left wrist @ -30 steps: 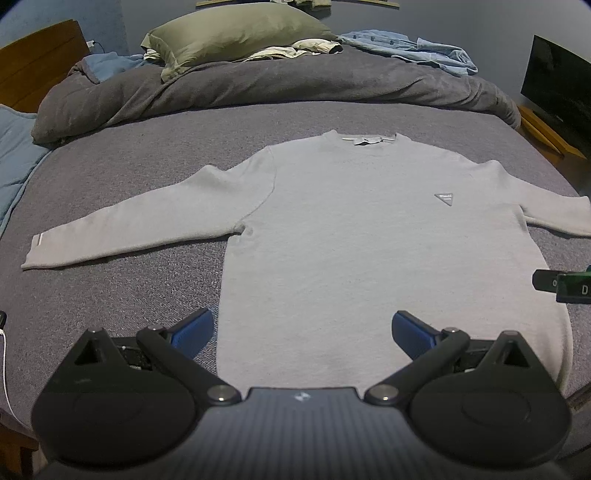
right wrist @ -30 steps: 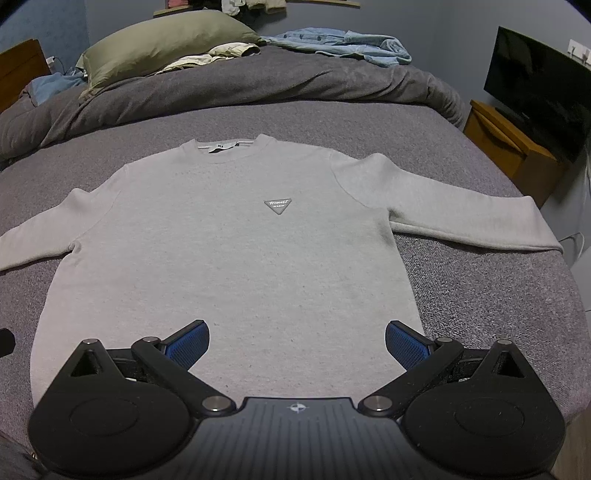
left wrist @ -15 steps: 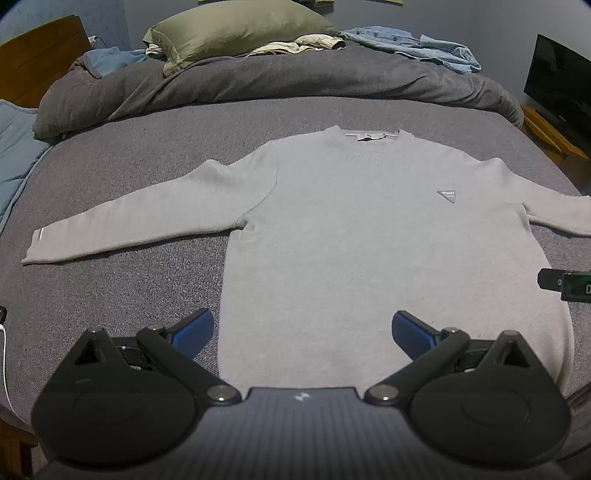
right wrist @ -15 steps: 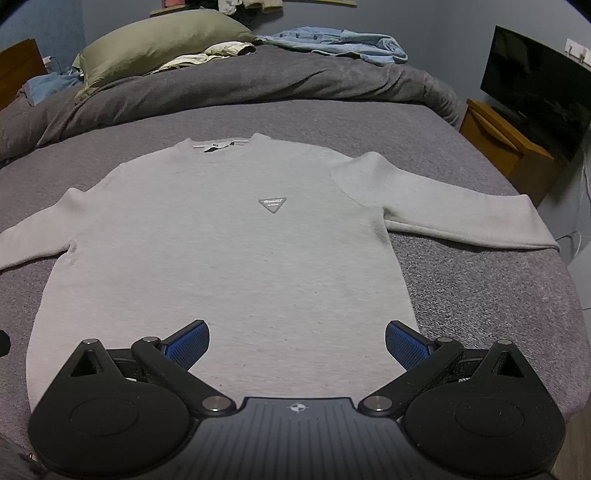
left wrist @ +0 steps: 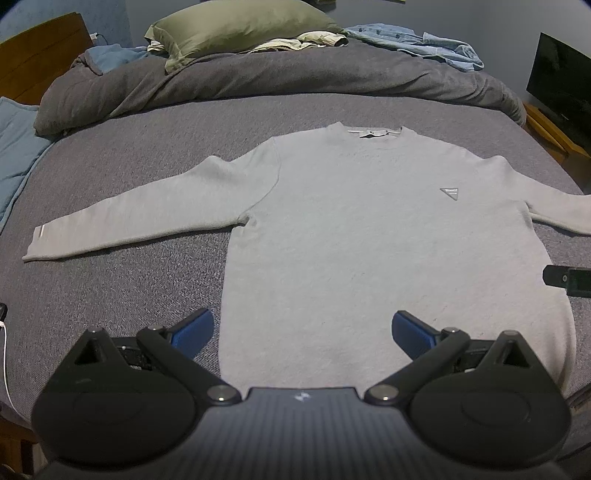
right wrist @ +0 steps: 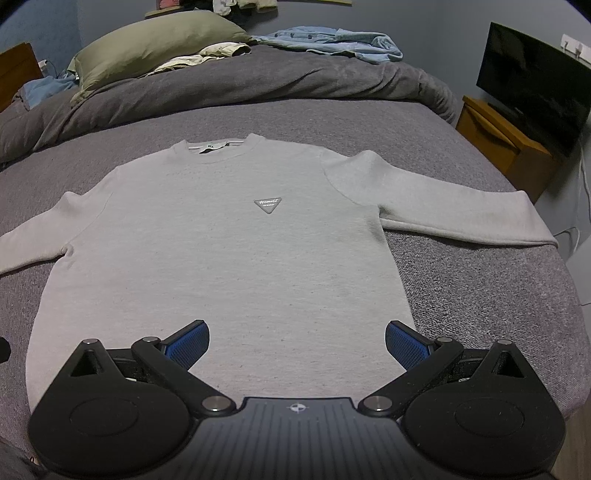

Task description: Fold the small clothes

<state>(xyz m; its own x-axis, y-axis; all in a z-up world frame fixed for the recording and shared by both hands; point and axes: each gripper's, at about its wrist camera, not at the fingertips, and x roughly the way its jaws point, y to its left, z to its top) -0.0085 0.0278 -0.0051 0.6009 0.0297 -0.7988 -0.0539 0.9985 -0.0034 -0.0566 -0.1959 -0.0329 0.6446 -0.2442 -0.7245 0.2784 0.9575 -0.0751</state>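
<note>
Lying flat and face up across the middle of both views, the one light grey long-sleeved knit sweatshirt point(left wrist: 388, 240) rests on the grey bedspread point(left wrist: 129, 295) with no fold made, so the whole fold seems left to do. Two sleeves stretch out: one reaches the left edge of the left view point(left wrist: 147, 214), the other the right of the right view point(right wrist: 461, 214). At lower centre, the left gripper point(left wrist: 301, 328) and right gripper point(right wrist: 295, 336) hover spread wide, empty. One olive pillow point(left wrist: 236, 26) sits upper left.
</note>
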